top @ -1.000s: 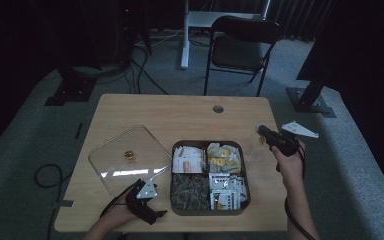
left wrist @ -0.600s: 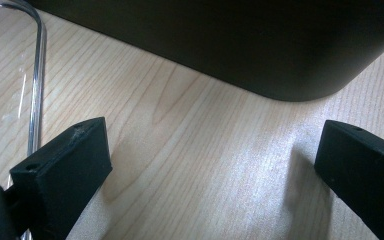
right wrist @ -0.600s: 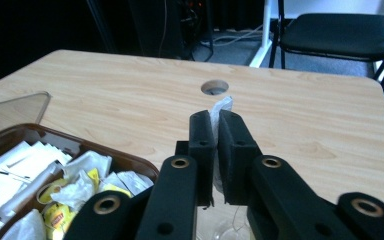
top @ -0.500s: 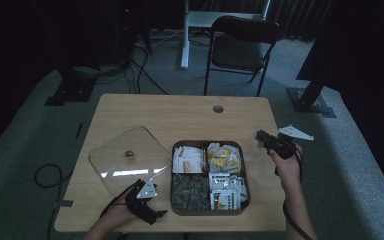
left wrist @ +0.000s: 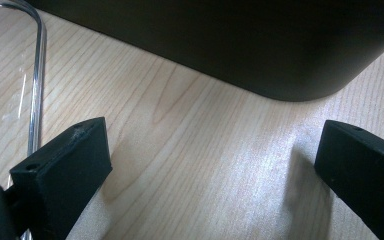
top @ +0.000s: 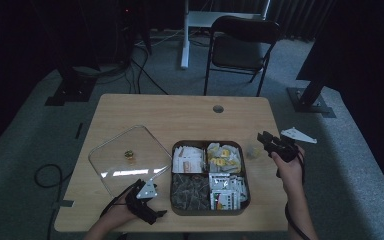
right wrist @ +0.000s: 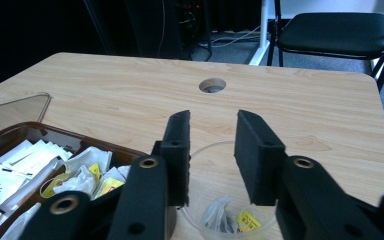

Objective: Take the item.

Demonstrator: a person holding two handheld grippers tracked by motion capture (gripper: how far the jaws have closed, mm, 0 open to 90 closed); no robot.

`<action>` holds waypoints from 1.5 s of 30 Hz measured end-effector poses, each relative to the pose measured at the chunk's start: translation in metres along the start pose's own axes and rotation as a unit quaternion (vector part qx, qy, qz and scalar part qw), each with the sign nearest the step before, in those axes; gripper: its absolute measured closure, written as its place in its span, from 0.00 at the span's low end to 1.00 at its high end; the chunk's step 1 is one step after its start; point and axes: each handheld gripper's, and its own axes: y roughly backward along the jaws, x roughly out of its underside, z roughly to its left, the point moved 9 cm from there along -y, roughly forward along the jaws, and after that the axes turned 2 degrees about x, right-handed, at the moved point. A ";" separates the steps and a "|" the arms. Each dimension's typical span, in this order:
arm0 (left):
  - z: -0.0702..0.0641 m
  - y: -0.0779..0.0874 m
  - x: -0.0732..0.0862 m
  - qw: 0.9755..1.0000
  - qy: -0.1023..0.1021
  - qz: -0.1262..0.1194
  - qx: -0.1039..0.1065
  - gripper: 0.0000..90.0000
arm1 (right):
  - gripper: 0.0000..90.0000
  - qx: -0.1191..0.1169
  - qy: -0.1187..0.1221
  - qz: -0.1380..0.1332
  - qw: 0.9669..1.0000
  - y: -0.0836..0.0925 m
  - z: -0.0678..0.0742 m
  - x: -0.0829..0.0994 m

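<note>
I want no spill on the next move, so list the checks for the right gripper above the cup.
1. Tea bag lies inside the cup: ok.
2. Right gripper lets go: ok. Its jaws have just been opening, and the fingers pinch nothing.
3. Cup stands upright: ok.
4. Cup stands apart from the tray: cannot tell.
5. Lid is off the tray and flat on the table to its left: ok.
6. Left gripper is open and empty, low over the table by the tray's corner: ok.
</note>
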 end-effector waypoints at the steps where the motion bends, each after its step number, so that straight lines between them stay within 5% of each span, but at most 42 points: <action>1: 0.000 0.000 0.000 1.000 0.000 0.000 0.000 0.02 | 0.71 -0.001 0.000 -0.001 1.000 0.001 0.000 0.000; 24: 0.000 0.000 0.000 1.000 0.000 0.000 0.000 0.02 | 0.43 -0.030 0.041 -0.028 0.998 0.035 0.013 0.014; 30: 0.000 0.000 0.000 1.000 0.000 0.000 0.000 0.02 | 0.29 -0.033 0.045 -0.011 0.998 0.035 0.014 0.027; 45: 0.000 0.000 0.000 1.000 0.000 0.000 0.000 0.02 | 0.22 -0.036 0.037 0.035 0.998 0.029 0.014 0.077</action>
